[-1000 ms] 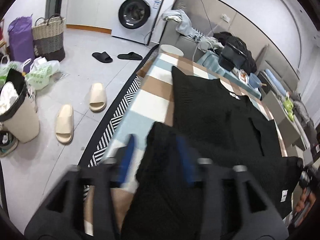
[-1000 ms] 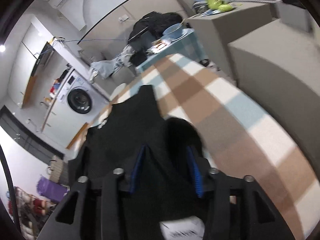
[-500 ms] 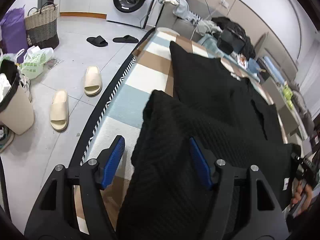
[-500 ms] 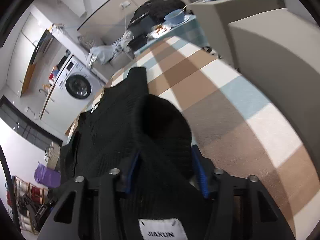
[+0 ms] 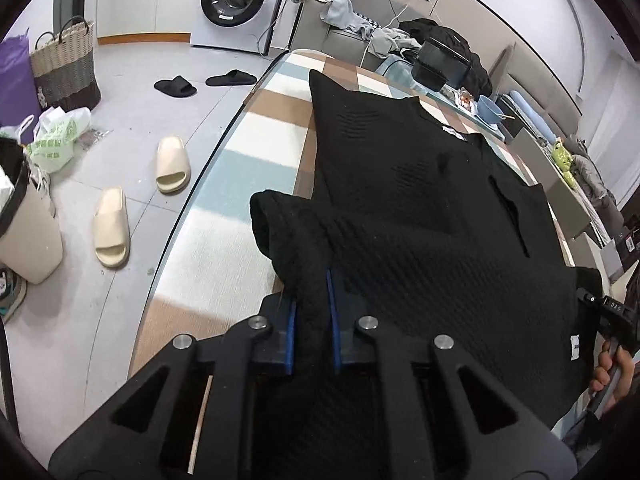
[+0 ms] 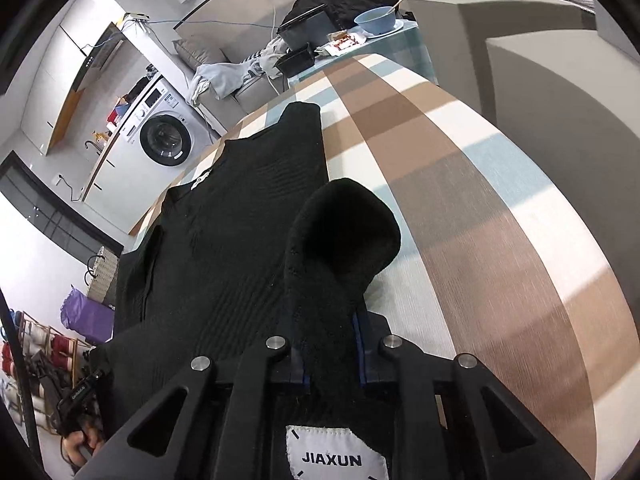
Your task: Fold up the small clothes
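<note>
A black knitted garment lies spread over the checked cloth of the desk, reaching from the near edge toward the far end, where one pointed corner of it rests close to the far left corner in the left wrist view. The left gripper has its jaws closed tight on a bunched fold of the garment at the near left part of the desk; the blue pads press the knit from both sides, and a rounded hump of fabric stands up just ahead of them. The right gripper likewise has its jaws pinched on another fold of the same garment, near the right side of the desk, with a dark loop of knit rising in front of its fingers. A white label reading JIAXUN sits on the fabric at the bottom of the right wrist view. Between the two held folds the garment hangs slack and ridged.

On the floor beside the left edge of the desk lie a pair of cream slippers and, farther off, a pair of black slippers. A washing machine stands against the far wall, and a woven basket stands near it
</note>
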